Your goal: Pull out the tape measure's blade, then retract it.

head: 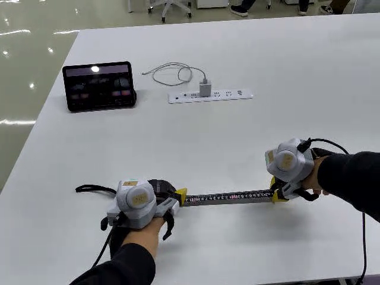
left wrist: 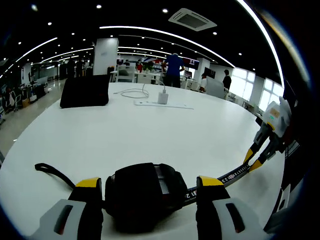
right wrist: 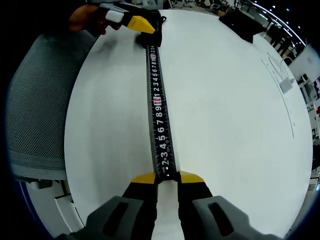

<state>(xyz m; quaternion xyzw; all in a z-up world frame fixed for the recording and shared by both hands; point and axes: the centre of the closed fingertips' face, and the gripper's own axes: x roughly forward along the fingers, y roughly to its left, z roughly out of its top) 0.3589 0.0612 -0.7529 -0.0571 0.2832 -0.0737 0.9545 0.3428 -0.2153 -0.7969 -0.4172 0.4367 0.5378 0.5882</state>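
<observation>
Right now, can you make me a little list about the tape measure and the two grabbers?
left gripper: shut on the tape measure case, on the white table
right gripper: shut on the end of the blade
blade state: pulled out, stretched straight between the grippers, numbers up
behind: tablet, power strip with a plugged charger

White table [head: 267,59], glossy floor [head: 29,35], ceiling lights [left wrist: 165,10]

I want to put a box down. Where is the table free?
Free: the table between the blade and the power strip, and right of it. Crowded: near edge, where left gripper and right gripper hold the tape measure; tablet far left.
</observation>
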